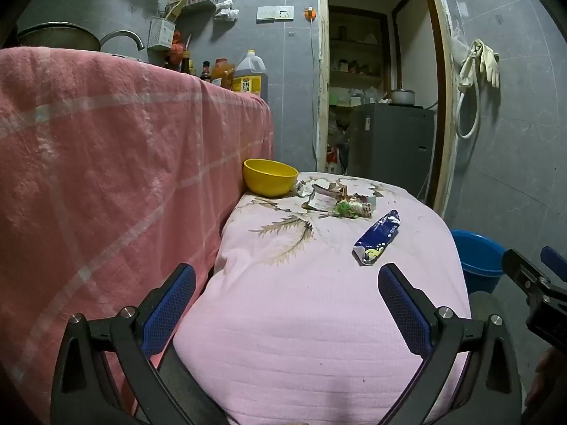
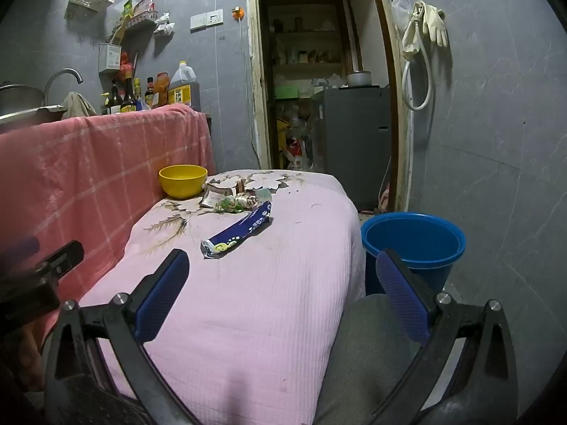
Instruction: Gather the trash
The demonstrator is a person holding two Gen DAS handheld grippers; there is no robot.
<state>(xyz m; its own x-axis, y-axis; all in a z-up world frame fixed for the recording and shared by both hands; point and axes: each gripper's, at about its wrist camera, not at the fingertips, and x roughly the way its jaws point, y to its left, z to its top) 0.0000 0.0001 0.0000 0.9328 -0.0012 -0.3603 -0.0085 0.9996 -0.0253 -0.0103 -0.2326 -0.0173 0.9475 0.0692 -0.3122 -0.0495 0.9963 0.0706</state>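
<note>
A blue snack wrapper lies flat on the pink-covered table. Behind it sits a heap of crumpled wrappers and paper, beside a yellow bowl. A blue bucket stands on the floor right of the table. My left gripper hangs open over the table's near part, short of the blue wrapper, with nothing between its fingers. My right gripper is open too, empty, over the table's right front edge.
A counter draped in pink checked cloth borders the table on the left, with bottles and a faucet on top. A doorway with a grey appliance lies behind. Grey tiled wall stands at right.
</note>
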